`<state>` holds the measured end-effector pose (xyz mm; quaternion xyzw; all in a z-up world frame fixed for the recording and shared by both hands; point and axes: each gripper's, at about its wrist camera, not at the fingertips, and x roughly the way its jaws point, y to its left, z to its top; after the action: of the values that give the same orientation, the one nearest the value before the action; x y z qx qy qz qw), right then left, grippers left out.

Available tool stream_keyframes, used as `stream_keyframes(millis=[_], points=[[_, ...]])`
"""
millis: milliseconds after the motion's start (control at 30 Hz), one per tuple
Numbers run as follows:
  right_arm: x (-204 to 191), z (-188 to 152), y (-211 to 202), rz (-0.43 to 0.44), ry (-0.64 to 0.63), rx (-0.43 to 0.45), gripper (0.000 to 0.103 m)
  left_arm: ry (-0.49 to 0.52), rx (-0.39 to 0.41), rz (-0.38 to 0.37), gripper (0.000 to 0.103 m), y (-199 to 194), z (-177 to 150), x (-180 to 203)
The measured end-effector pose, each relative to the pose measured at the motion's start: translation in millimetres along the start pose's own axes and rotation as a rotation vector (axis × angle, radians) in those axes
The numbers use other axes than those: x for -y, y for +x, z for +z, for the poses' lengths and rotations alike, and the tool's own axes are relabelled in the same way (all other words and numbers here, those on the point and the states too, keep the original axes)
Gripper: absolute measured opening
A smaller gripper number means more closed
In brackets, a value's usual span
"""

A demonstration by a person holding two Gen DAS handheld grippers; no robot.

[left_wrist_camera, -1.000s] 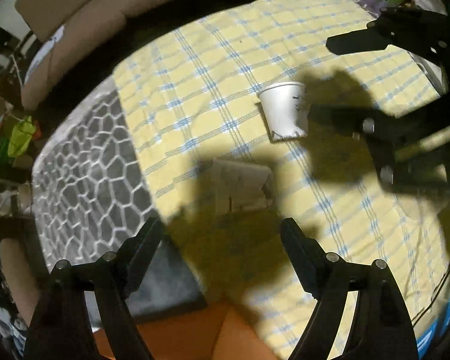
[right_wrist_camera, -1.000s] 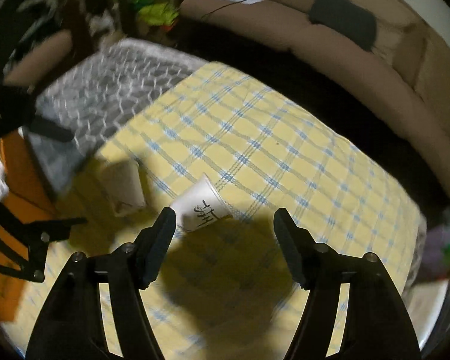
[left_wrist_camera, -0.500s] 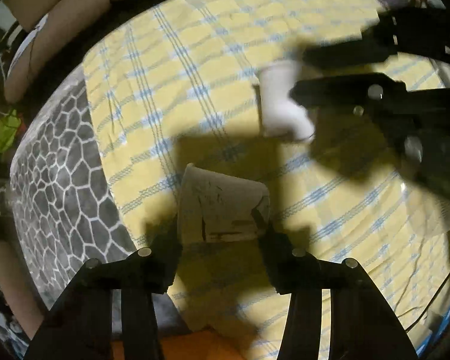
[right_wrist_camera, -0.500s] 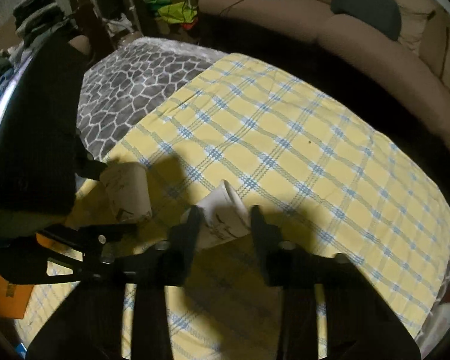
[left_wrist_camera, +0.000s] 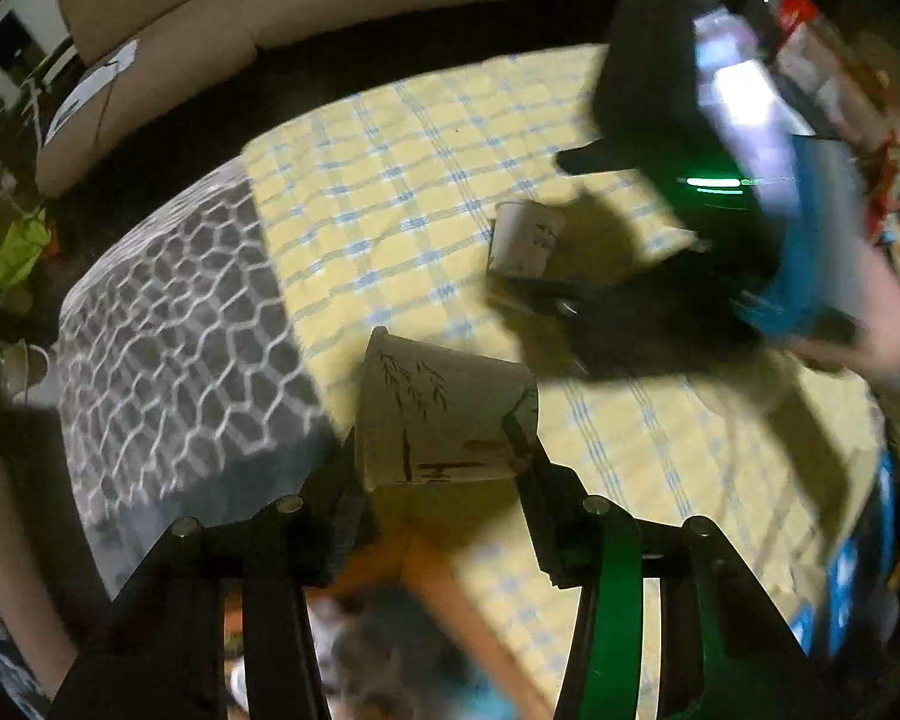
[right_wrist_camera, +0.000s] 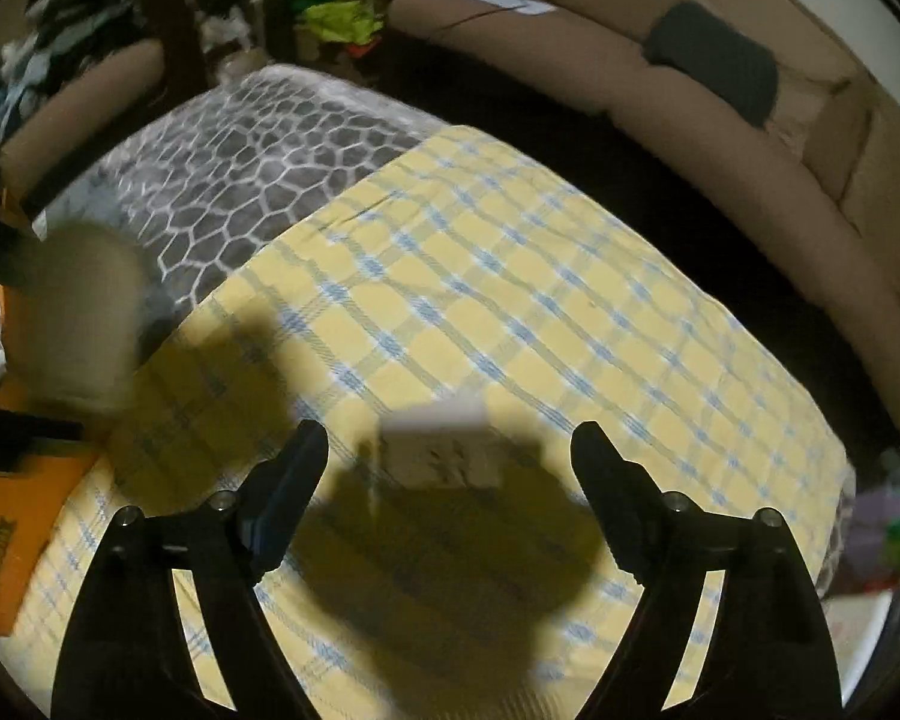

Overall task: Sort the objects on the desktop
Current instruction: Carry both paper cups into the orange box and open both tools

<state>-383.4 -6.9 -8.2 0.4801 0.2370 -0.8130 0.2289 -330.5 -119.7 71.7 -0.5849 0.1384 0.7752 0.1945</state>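
Observation:
My left gripper (left_wrist_camera: 438,480) is shut on a paper cup with a bamboo drawing (left_wrist_camera: 444,414) and holds it on its side above the table edge. A second white paper cup (left_wrist_camera: 525,237) lies on the yellow checked cloth (left_wrist_camera: 390,198); it shows blurred in the right wrist view (right_wrist_camera: 441,450). My right gripper (right_wrist_camera: 450,456) is open, its fingers either side of and just short of that cup. The held cup shows as a blur at the left in the right wrist view (right_wrist_camera: 78,312).
A grey honeycomb blanket (left_wrist_camera: 168,324) lies left of the yellow cloth. An orange box (right_wrist_camera: 12,516) sits at the near left edge. A tan sofa (right_wrist_camera: 750,138) runs behind the table. Clutter stands at the far right (left_wrist_camera: 822,60).
My left gripper closed on the bamboo cup and lifted it toward the near edge. My right gripper, narrowed around the white cup half a second ago, now stands open and drawn back.

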Motion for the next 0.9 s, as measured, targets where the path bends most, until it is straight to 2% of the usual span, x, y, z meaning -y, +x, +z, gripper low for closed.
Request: stream_keyframes(millis=[67, 100, 133, 200, 300, 400, 500, 633, 733, 833, 900], points=[[-4.0, 2.0, 13.8, -0.021, -0.016, -0.024, 0.079, -0.034, 0.024, -0.015, 0.048, -18.0, -25.7, -15.7], [-3.7, 1.9, 21.7, -0.025, -0.011, -0.051, 0.072, -0.048, 0.031, -0.020, 0.048, -22.5, -35.8, -22.9], [-1.0, 0.4, 32.0, -0.020, 0.010, -0.091, 0.048, -0.070, 0.042, -0.036, 0.048, -30.0, -55.4, -31.2], [3.3, -3.6, 36.3, 0.004, 0.062, -0.117, 0.044, -0.097, 0.049, -0.058, 0.048, -38.7, -82.0, -37.3], [7.3, -10.9, 8.8, 0.019, 0.107, -0.059, 0.044, -0.148, 0.068, -0.121, 0.048, -51.8, -133.5, -42.8], [1.5, -21.8, -48.9, 0.083, 0.146, 0.036, 0.044, -0.189, 0.088, -0.170, 0.049, -62.5, -185.6, -40.0], [-26.6, -37.2, -115.6, 0.184, 0.139, 0.119, 0.044, -0.243, 0.096, -0.140, 0.048, -61.2, -232.4, -33.5], [-96.3, -62.1, -195.8, 0.354, 0.088, 0.201, 0.044, -0.286, 0.126, -0.116, 0.048, -57.6, -284.1, -14.7], [-149.6, -73.8, -218.5, 0.471, 0.079, 0.200, 0.044, -0.290, 0.151, -0.096, 0.048, -54.9, -307.1, 1.2], [-196.8, -83.6, -220.3, 0.500, 0.061, 0.177, 0.044, -0.272, 0.165, -0.053, 0.048, -49.9, -323.6, 19.2], [-215.9, -87.4, -213.5, 0.532, 0.095, 0.154, 0.044, -0.286, 0.171, -0.014, 0.048, -44.1, -331.4, 22.9]])
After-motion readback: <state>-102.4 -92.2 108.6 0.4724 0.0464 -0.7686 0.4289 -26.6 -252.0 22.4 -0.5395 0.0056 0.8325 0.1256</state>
